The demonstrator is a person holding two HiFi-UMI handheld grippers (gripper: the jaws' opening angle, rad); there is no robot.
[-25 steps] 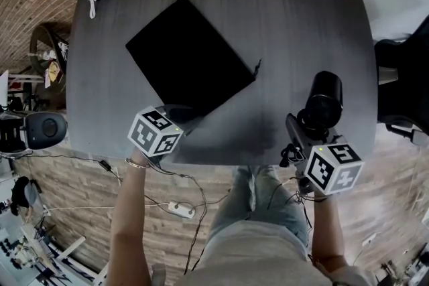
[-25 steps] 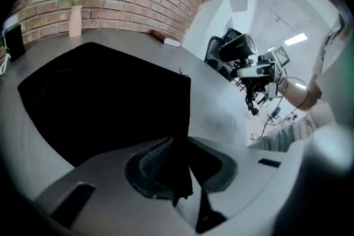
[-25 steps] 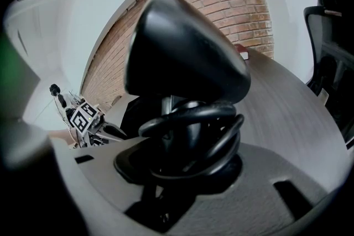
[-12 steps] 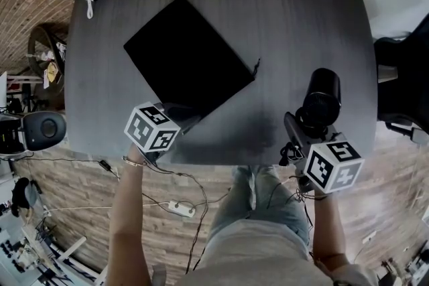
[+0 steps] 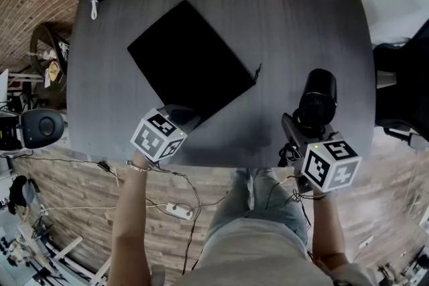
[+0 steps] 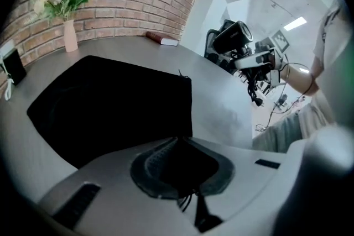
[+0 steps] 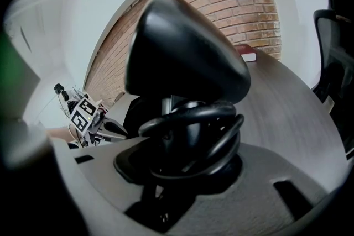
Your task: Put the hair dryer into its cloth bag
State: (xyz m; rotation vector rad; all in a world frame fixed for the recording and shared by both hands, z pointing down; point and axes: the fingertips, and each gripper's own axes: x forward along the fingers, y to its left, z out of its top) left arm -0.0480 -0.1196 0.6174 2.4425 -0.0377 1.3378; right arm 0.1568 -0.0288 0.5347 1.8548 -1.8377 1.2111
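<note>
Left tool (image 6: 176, 142) has just been closing, and I see it pinching the near edge of the cloth bag (image 5: 191, 60), flat on the counter (image 5: 288, 30); right tool (image 7: 185, 138) grips the hair dryer (image 5: 318, 97) by its handle, well apart from the bag.

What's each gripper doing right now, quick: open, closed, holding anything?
Left gripper: jaws have just been closing, now pinched on the near edge of the cloth bag.
Right gripper: closed on the hair dryer, at its cord-wrapped handle.
</note>
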